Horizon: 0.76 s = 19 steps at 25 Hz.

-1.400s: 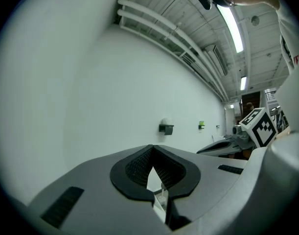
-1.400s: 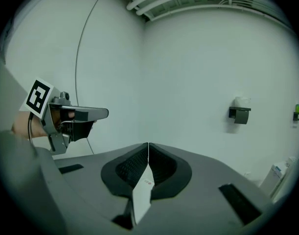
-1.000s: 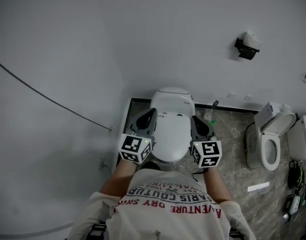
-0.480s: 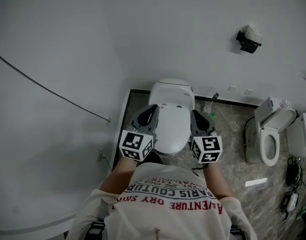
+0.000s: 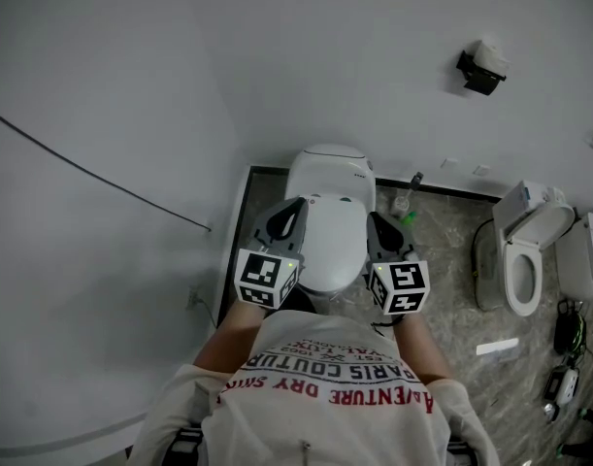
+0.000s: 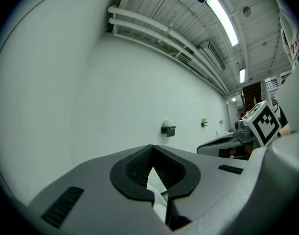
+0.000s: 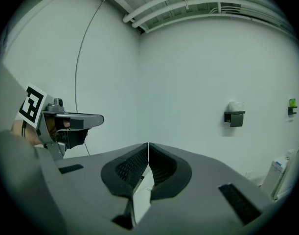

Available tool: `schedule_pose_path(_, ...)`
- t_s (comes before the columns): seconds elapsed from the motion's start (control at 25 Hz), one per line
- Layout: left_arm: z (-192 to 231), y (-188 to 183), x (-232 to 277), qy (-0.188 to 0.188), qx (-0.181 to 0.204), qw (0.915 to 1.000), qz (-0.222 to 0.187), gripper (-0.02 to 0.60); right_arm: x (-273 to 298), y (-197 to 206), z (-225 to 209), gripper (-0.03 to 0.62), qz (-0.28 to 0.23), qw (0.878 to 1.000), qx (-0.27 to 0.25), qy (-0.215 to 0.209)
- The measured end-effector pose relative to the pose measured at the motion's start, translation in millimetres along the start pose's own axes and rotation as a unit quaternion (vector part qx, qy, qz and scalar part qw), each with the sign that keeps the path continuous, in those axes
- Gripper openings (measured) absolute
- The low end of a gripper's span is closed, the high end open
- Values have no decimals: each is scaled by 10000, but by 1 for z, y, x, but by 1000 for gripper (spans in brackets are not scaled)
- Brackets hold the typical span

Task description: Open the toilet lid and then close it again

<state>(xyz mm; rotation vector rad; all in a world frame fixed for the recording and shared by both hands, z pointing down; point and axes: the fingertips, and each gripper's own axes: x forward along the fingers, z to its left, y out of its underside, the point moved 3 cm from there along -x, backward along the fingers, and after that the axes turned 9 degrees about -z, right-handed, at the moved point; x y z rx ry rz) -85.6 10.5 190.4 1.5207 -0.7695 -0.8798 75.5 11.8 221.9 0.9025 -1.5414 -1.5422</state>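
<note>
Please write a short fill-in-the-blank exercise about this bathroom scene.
1. The toilet lid between the two grippers is ____.
2. The left gripper and the right gripper both have ____ jaws, with nothing held.
3. The second toilet, at the right, has its lid ____.
Missing words: closed; shut; open.

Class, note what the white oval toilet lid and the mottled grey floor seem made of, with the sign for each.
White oval toilet lid: likely smooth moulded plastic; uniform white, rounded edges. Mottled grey floor: probably stone or stone-look tile; irregular veining.
</note>
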Motion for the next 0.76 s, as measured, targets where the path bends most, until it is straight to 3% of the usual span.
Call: schedule_pose_path(0.76,7,11,-1,-61,-54,9998,172,8,3,7,2,17,116,9999,54,-12)
